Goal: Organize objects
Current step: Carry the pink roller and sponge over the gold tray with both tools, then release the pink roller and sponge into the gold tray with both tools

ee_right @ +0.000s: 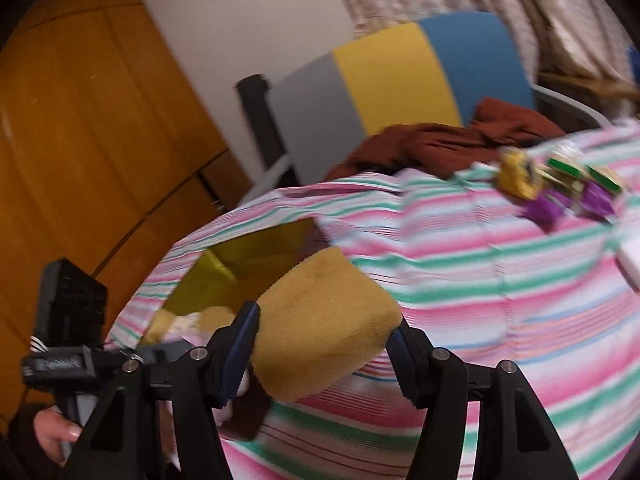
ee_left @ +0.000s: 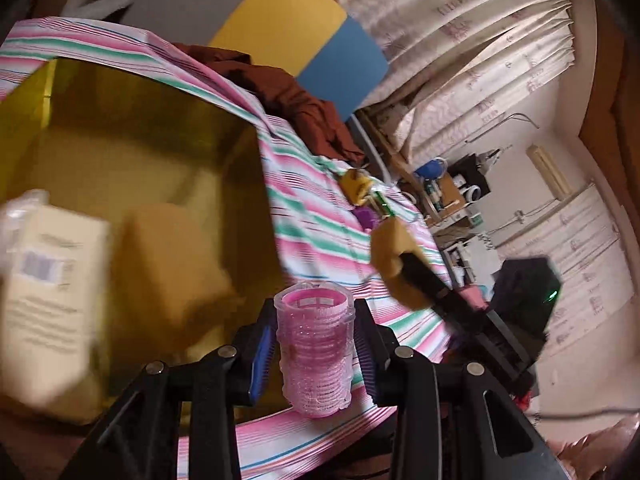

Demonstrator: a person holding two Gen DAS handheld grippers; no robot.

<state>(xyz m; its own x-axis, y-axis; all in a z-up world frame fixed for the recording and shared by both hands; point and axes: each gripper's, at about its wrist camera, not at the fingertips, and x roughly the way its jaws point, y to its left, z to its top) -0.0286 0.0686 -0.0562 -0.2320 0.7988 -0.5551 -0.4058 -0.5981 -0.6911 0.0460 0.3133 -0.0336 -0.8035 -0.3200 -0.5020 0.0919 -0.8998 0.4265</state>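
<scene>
Now my left tongs (ee_left: 314, 344) pinch one pink roller (ee_left: 315, 344) beside the yellow box (ee_left: 152, 128), where one sponge and one carton lie. My right tongs (ee_right: 322, 344) squeeze one yellow sponge (ee_right: 320, 320) above the striped cloth (ee_right: 500, 280).

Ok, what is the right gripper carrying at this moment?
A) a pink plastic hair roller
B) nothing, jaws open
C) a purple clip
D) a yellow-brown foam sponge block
D: in the right wrist view the right gripper has its jaws pressed against both sides of the yellow-brown foam sponge block, above the pink, green and white striped cloth.
</scene>
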